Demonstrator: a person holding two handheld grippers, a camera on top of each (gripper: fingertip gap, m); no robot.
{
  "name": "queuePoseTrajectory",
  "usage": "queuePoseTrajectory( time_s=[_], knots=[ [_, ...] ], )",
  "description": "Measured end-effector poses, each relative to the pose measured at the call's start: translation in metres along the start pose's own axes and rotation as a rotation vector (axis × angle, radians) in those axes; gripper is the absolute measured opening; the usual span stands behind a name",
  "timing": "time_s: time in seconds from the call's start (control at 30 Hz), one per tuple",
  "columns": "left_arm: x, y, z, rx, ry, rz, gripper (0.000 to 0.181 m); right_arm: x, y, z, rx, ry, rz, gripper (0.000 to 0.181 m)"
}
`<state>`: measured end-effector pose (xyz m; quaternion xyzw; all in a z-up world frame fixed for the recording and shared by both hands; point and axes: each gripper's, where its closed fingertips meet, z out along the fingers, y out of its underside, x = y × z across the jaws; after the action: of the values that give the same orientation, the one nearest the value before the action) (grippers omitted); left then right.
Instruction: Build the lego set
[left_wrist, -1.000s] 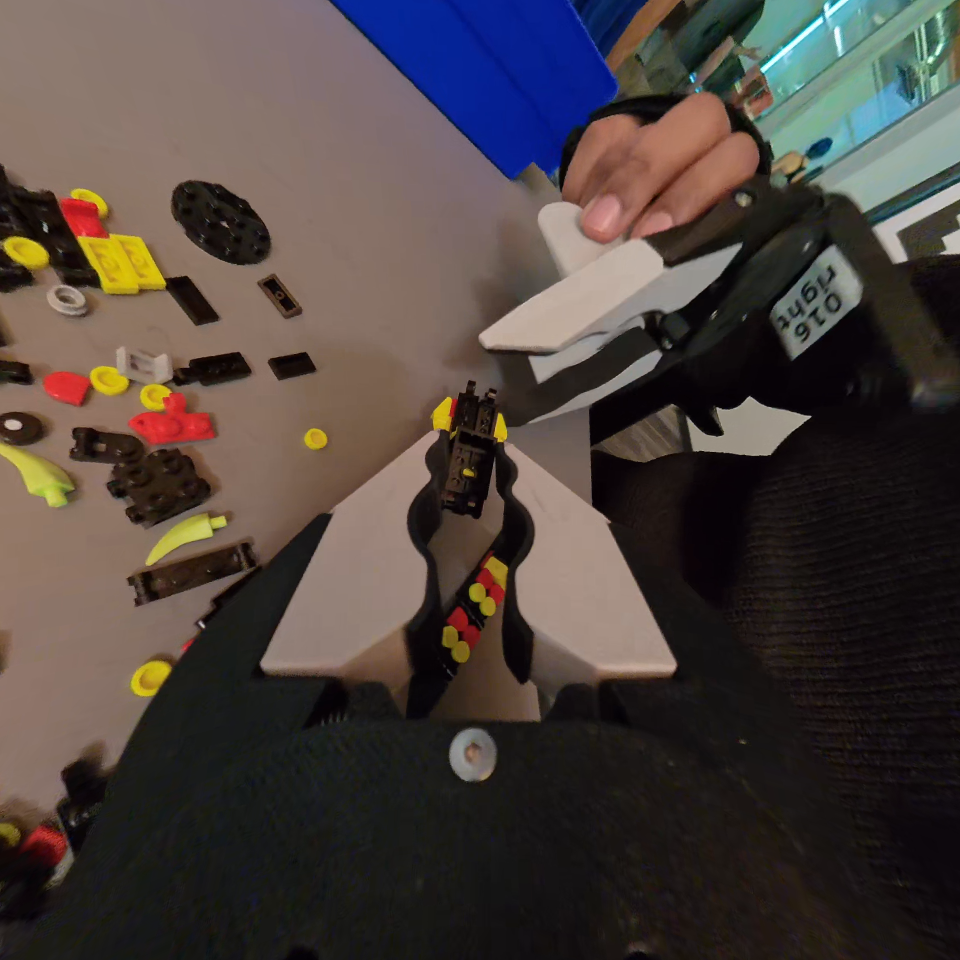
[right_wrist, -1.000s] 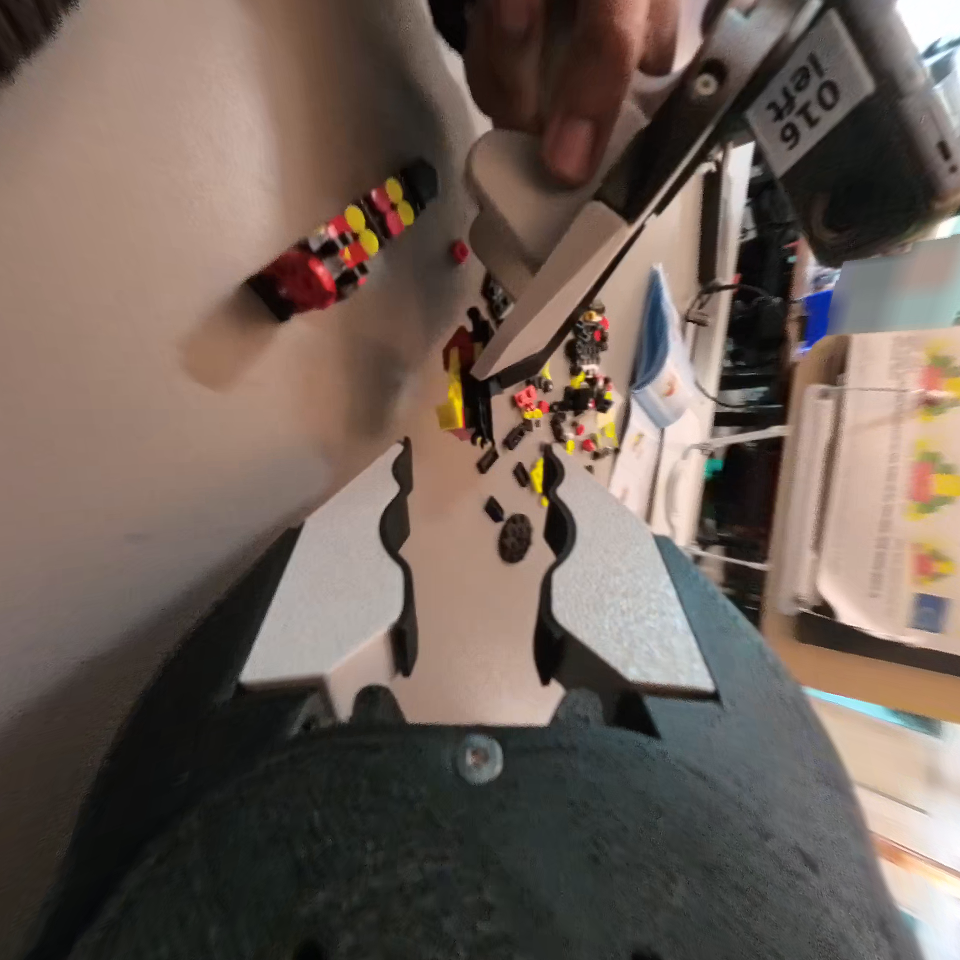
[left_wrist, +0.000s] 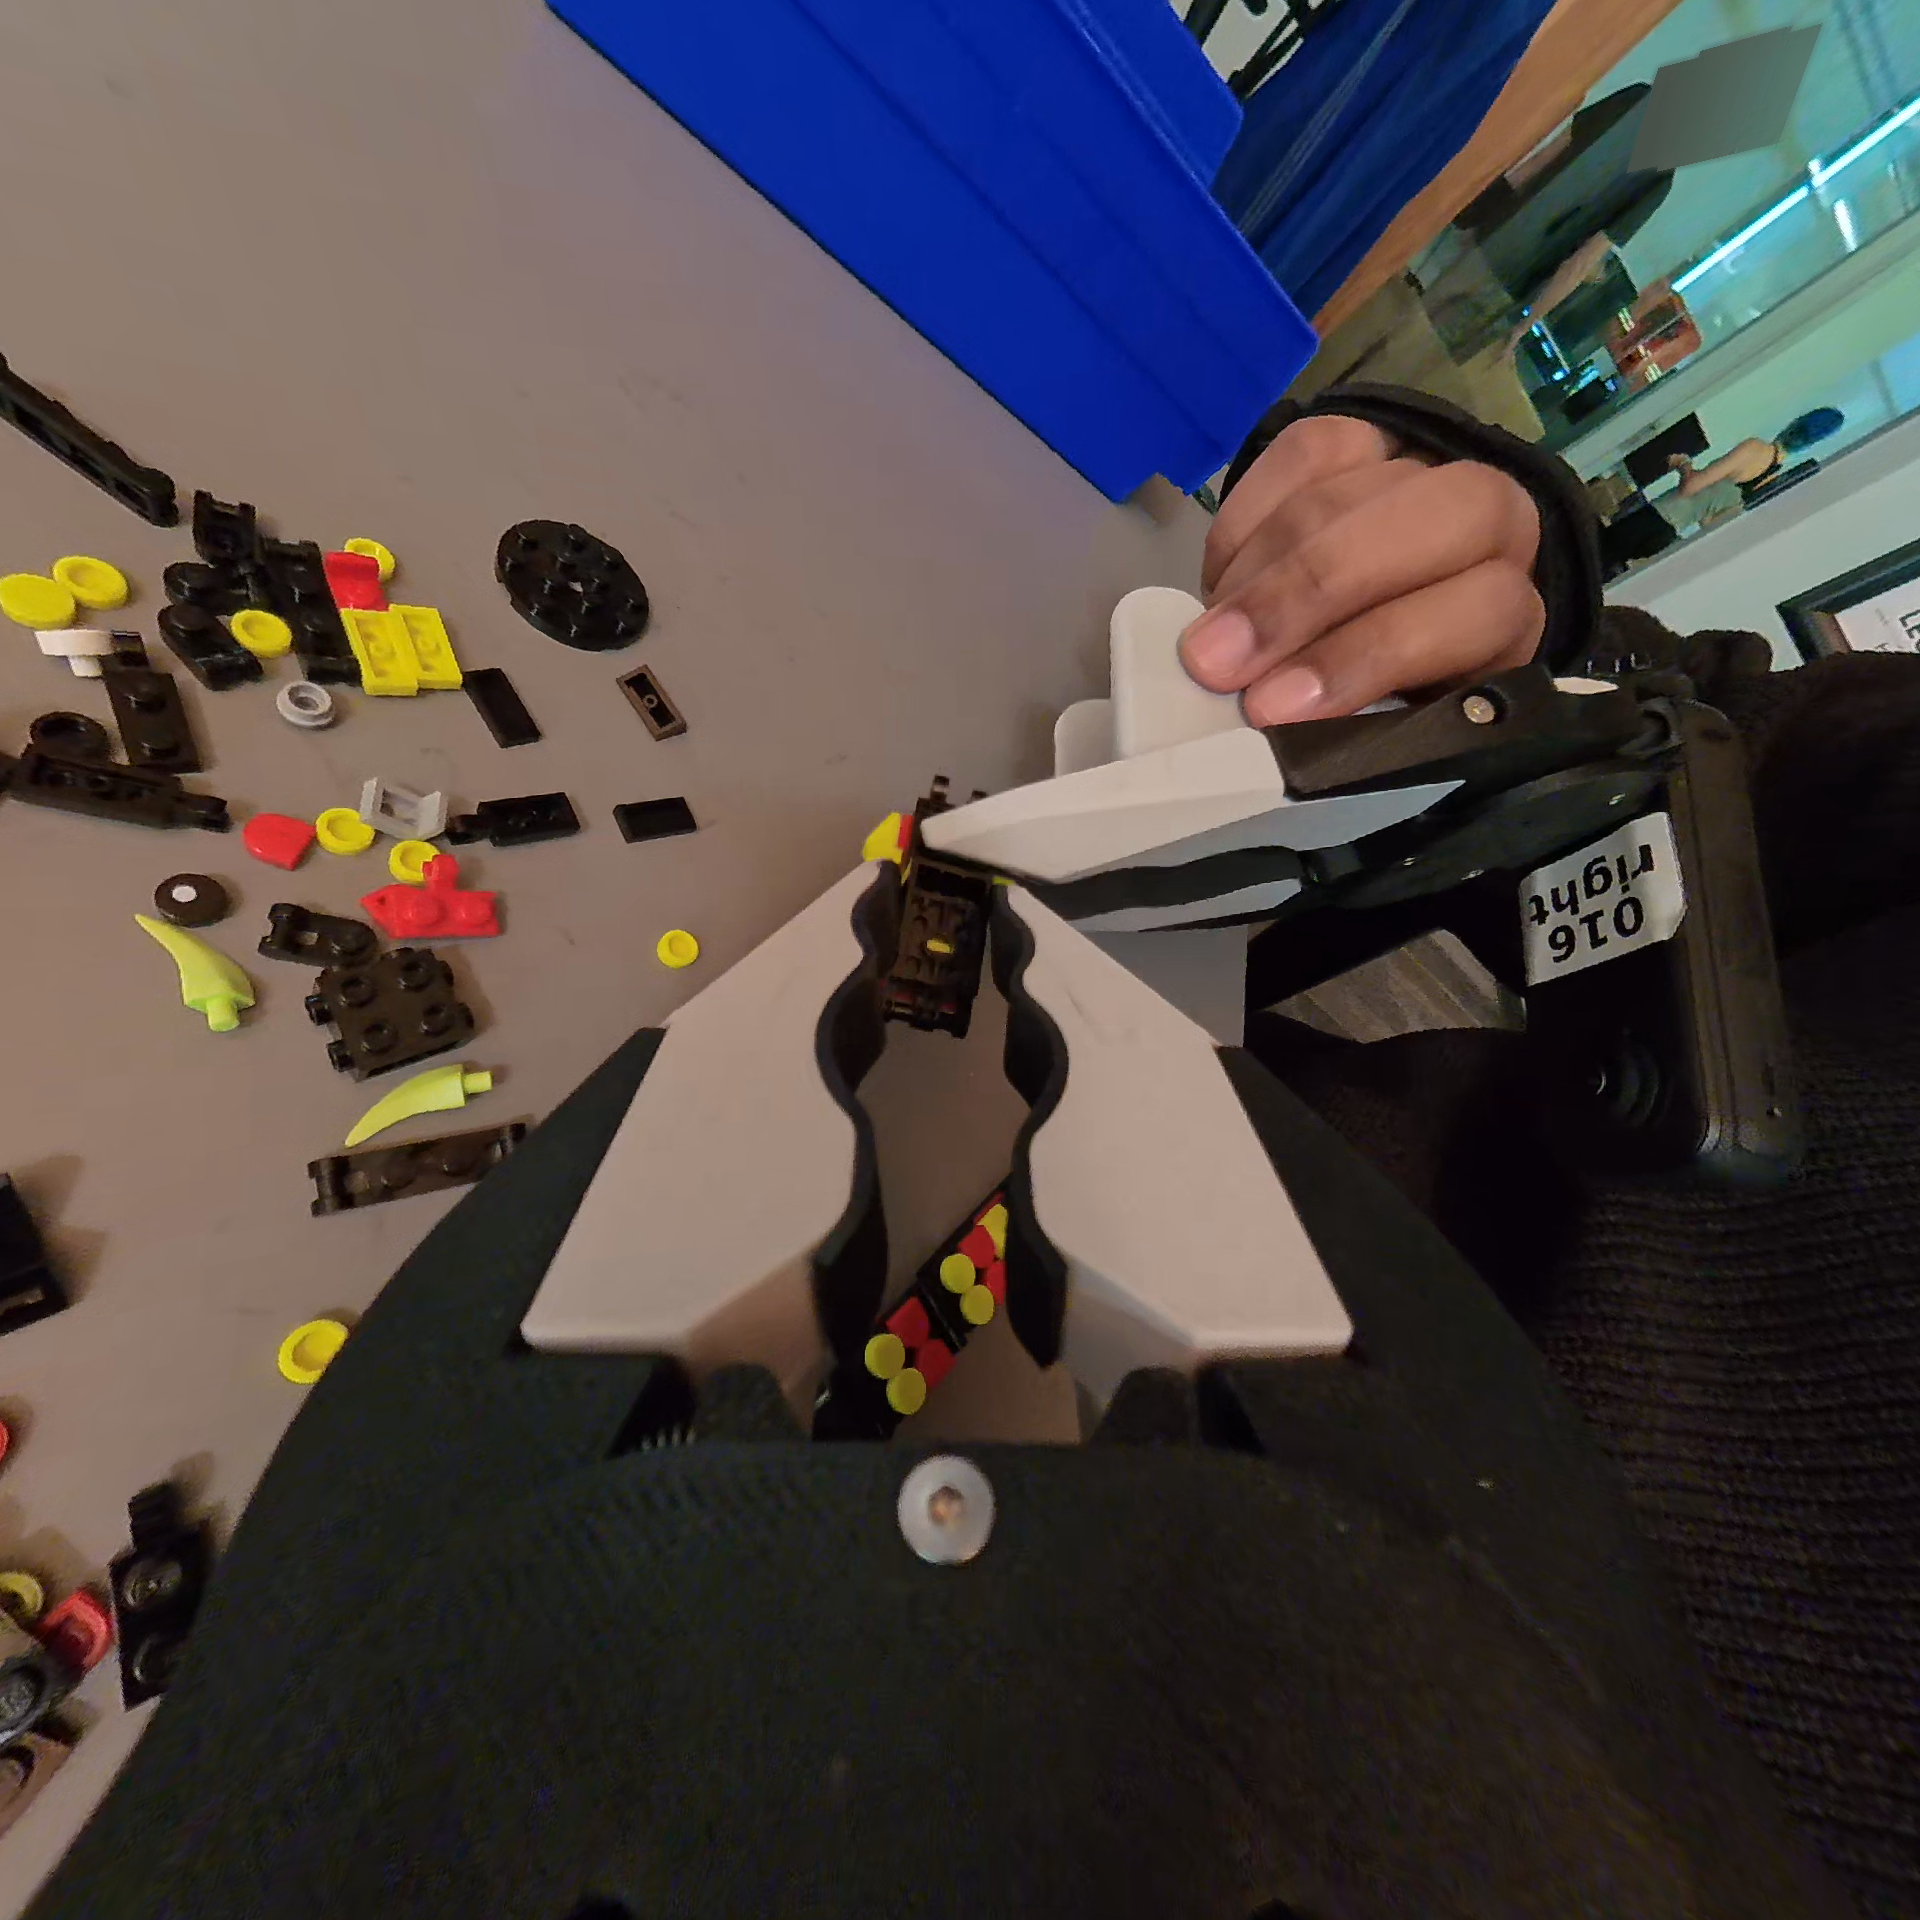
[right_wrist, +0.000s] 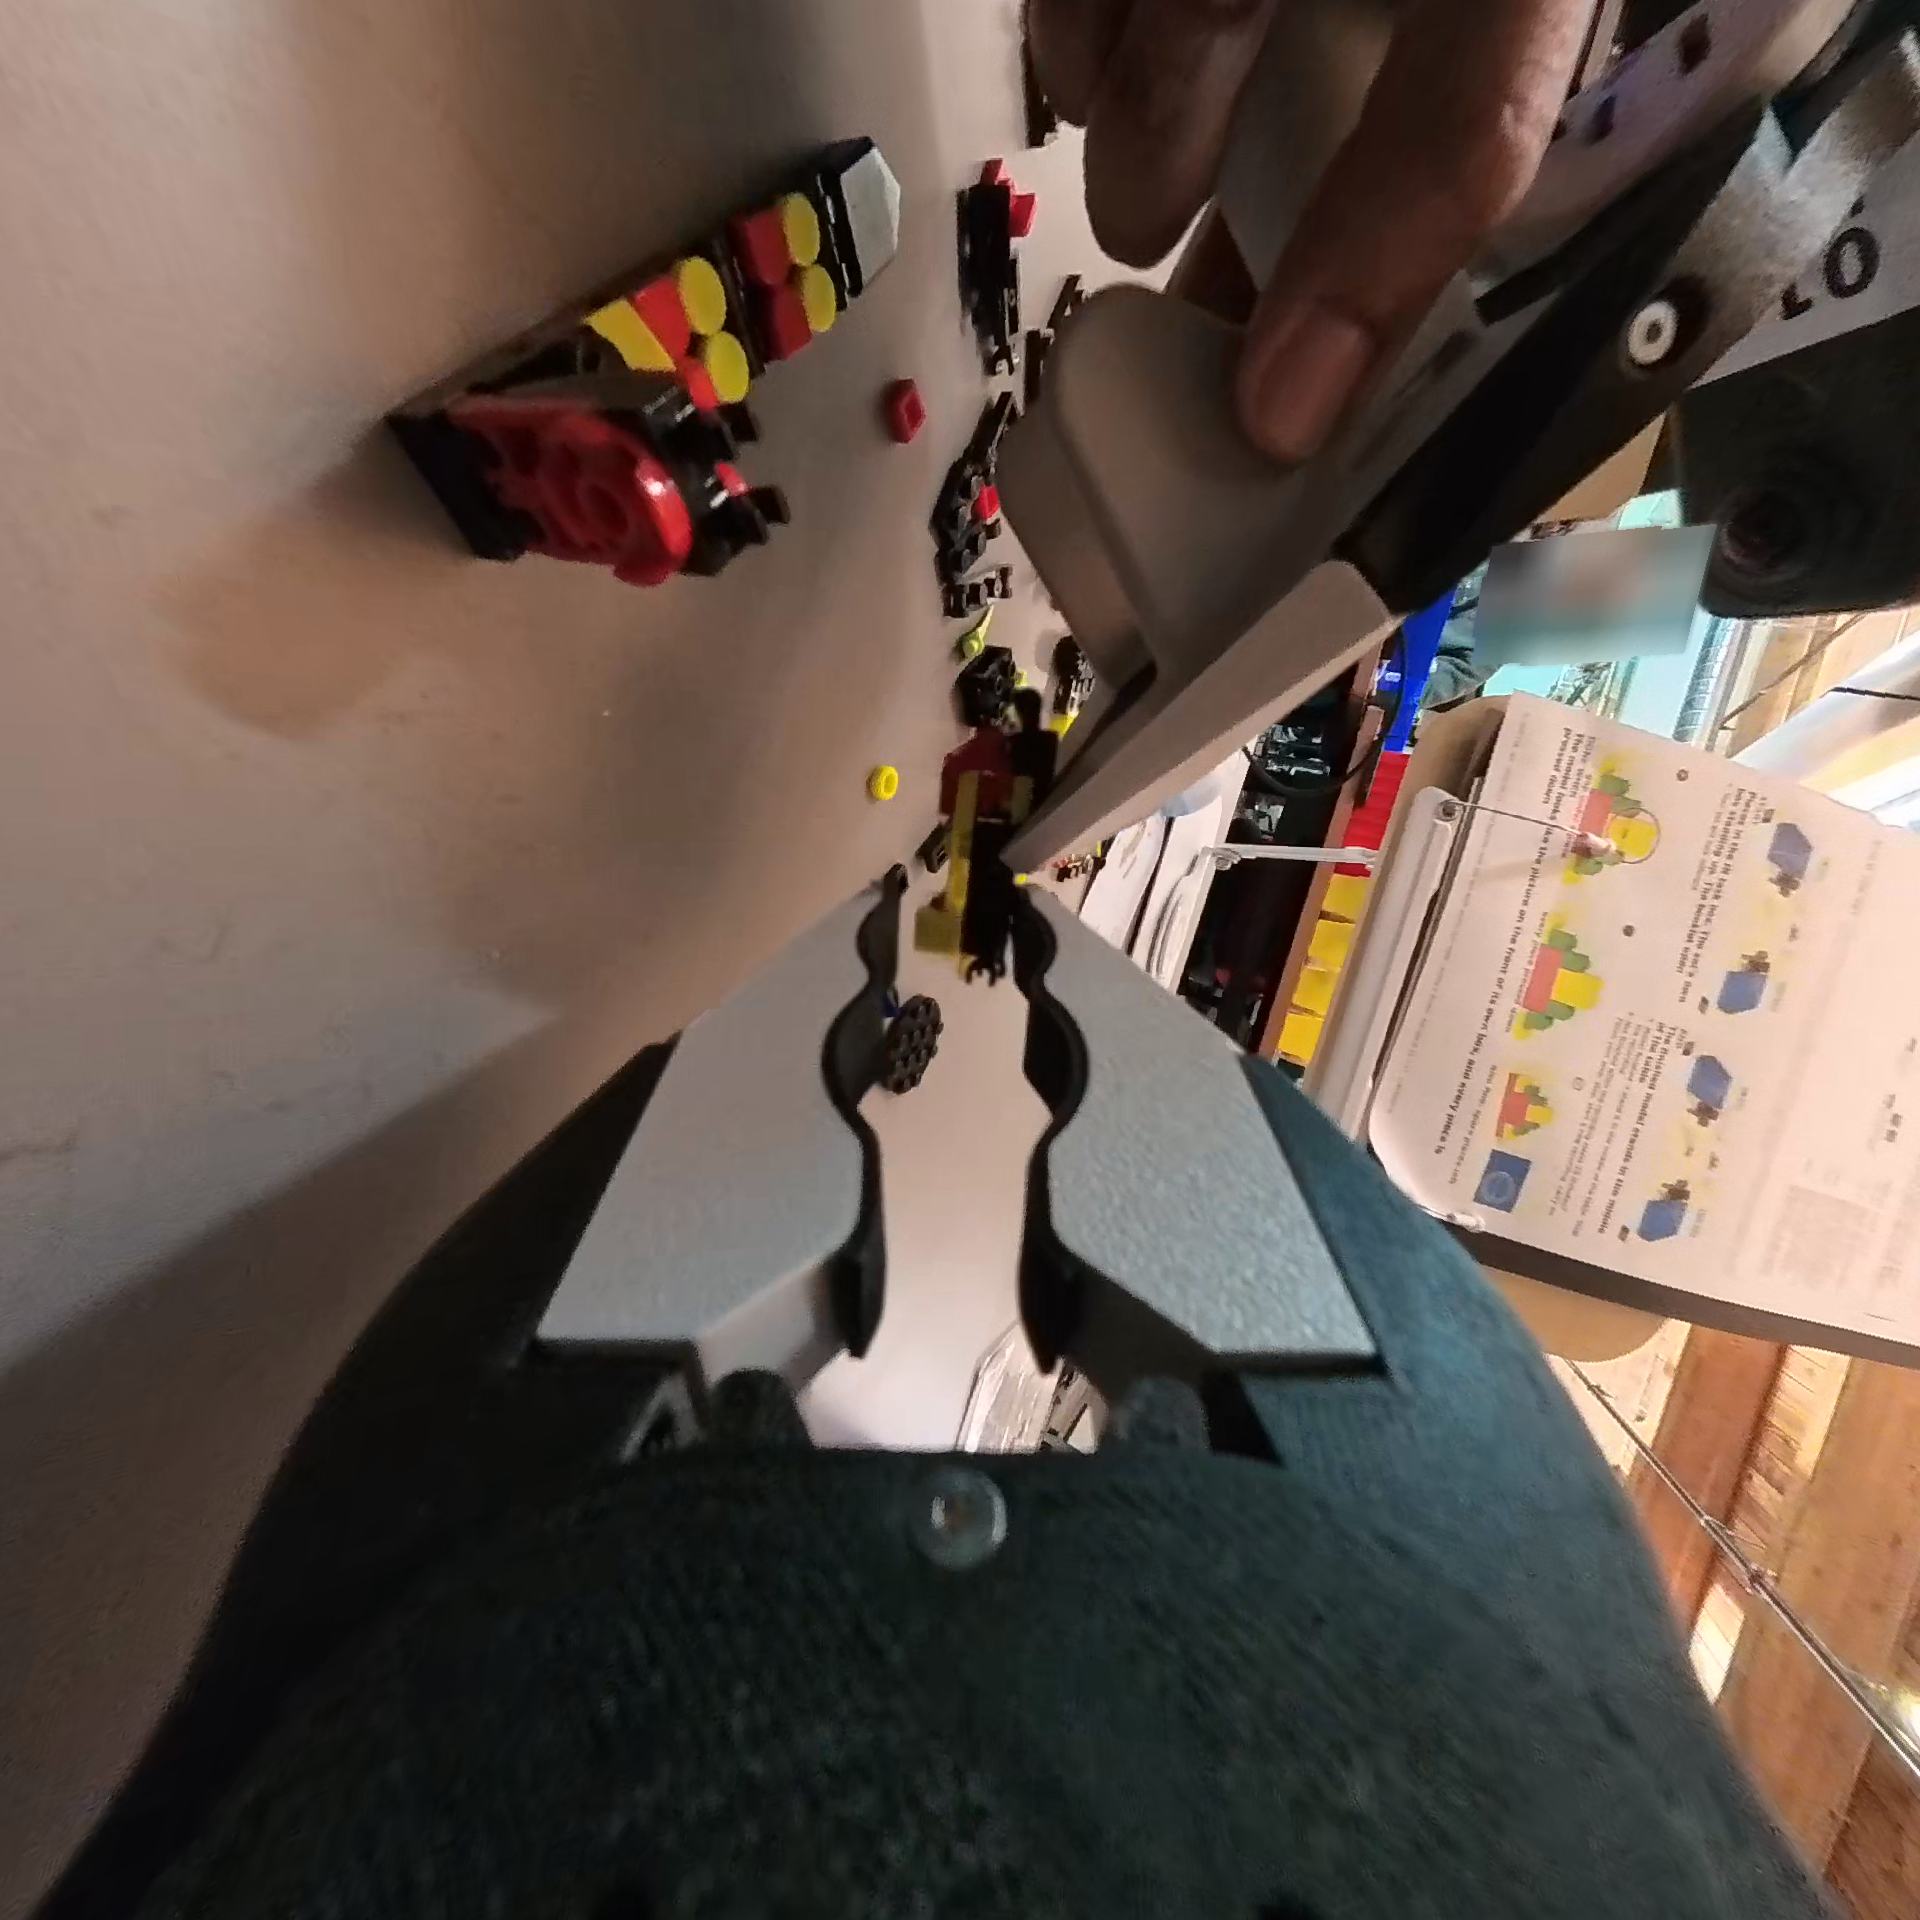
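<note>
The left gripper (left_wrist: 940, 914) clamps a small black-and-yellow lego assembly (left_wrist: 940, 951) above the grey table (left_wrist: 623, 312). The right gripper (right_wrist: 961, 920), fingers parted, touches that assembly's far end. Loose pieces (left_wrist: 395, 644) lie left of the assembly.

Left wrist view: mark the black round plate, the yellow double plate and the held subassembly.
black round plate (left_wrist: 572, 585), left wrist view, on its studded middle.
yellow double plate (left_wrist: 403, 650), left wrist view, on its top where the halves meet.
subassembly (left_wrist: 938, 954), left wrist view, on its black body between the left tool's tips.
</note>
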<state>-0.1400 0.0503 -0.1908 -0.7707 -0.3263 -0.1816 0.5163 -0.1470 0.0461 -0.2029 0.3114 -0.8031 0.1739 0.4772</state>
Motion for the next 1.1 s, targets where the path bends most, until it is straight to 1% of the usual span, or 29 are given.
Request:
queuePoseTrajectory(
  time_s=[0.03,0.57,0.7,0.77,0.83,0.9,0.97,1.03,1.1],
  knots=[
    [0.000,0.000,0.000,0.001,-0.003,0.003,0.014,0.000,-0.001,0.000,0.003,0.003,-0.002,0.016],
    [0.000,0.000,0.000,0.001,-0.018,0.025,0.014,0.001,0.002,-0.001,-0.001,-0.009,0.033,0.013],
    [0.000,-0.003,-0.002,0.019,0.004,0.000,0.014,0.005,0.001,-0.001,-0.004,0.020,0.021,0.014],
    [-0.001,-0.003,-0.003,0.024,0.009,-0.008,0.014,0.007,0.000,-0.002,0.005,0.025,0.030,0.029],
    [-0.001,-0.004,-0.004,0.029,0.011,-0.008,0.014,0.007,0.001,-0.002,0.012,0.017,0.054,0.037],
    [-0.003,-0.005,-0.006,0.034,0.013,-0.004,0.014,0.009,0.002,-0.004,0.030,0.015,0.097,0.042],
    [-0.001,-0.007,-0.009,0.040,0.041,0.005,0.014,0.012,0.003,-0.006,0.070,-0.003,0.190,0.047],
    [0.009,-0.009,-0.014,0.051,0.136,0.009,0.014,0.018,0.001,-0.012,0.160,-0.032,0.348,0.052],
    [0.022,-0.014,-0.021,0.075,0.252,-0.001,0.014,0.031,0.001,-0.022,0.270,-0.052,0.519,0.049]
  ],
)
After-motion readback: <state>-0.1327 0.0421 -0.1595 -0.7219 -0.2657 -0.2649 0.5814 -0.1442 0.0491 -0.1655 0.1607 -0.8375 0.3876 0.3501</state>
